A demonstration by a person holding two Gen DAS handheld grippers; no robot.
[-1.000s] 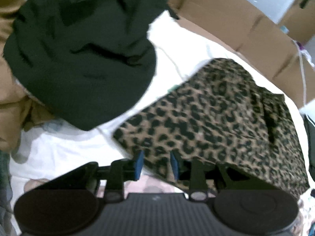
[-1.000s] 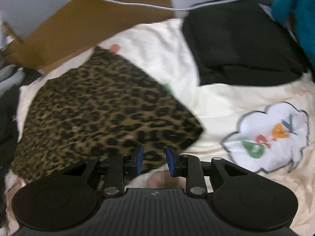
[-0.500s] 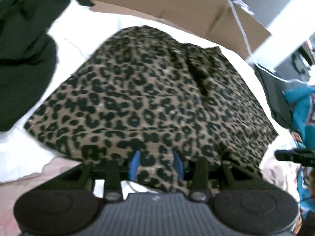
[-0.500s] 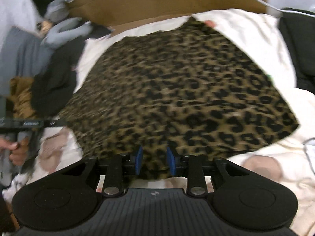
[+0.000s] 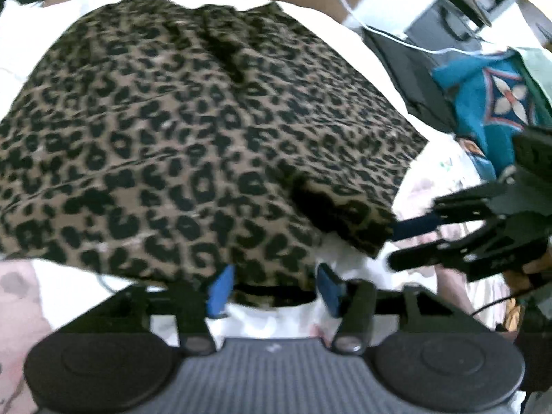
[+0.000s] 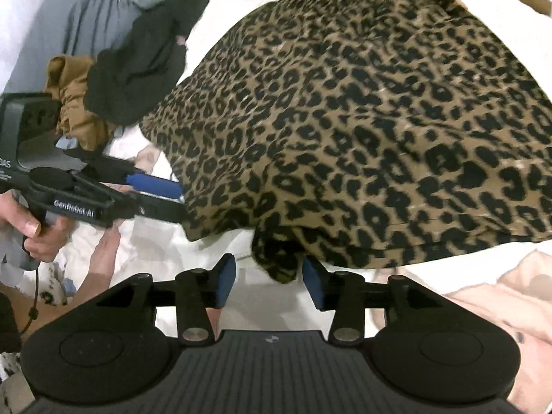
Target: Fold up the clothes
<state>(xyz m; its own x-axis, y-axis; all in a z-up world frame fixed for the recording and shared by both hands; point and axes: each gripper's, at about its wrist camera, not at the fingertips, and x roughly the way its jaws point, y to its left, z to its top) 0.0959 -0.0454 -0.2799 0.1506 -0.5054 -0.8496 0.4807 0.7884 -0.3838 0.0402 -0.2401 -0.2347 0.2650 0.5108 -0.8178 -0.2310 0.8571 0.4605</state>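
On white bedding (image 6: 276, 293), both hand-held grippers, jaws parted, flank leopard-print garment (image 6: 362, 120).

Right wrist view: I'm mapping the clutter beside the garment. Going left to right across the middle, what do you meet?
Left gripper → brown garment → black garment → leopard-print garment.

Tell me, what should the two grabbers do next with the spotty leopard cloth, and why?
Probably close both on the near hem. The left gripper and right gripper sit open with the leopard cloth edge bunched between their fingers, lying spread on the white sheet, not yet folded.
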